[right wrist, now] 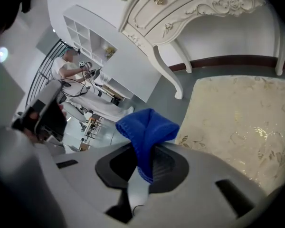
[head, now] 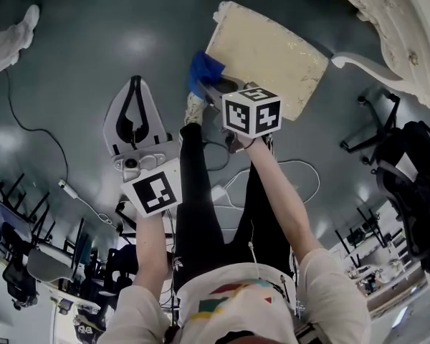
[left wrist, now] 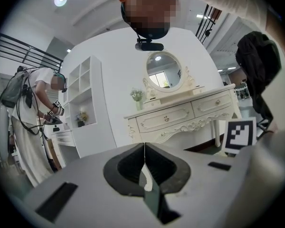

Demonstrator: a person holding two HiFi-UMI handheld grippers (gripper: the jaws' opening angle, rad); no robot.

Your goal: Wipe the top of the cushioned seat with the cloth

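The cushioned seat (head: 269, 56) has a cream, gold-patterned top and stands on the grey floor ahead of me; it fills the right half of the right gripper view (right wrist: 242, 122). My right gripper (head: 213, 86) is shut on a blue cloth (head: 203, 70), held at the seat's near left edge. The folded cloth (right wrist: 147, 132) sticks up from between the shut jaws, just left of the cushion. My left gripper (head: 134, 113) hangs lower left, away from the seat, jaws shut with nothing between them (left wrist: 144, 163).
A white carved dressing table (head: 408, 27) stands right of the seat, its legs (right wrist: 168, 75) beside the cushion. A black bag (head: 416, 185) on a chair is at right. Cables (head: 43, 142) lie on the floor. Another person (left wrist: 33, 122) stands by white shelves.
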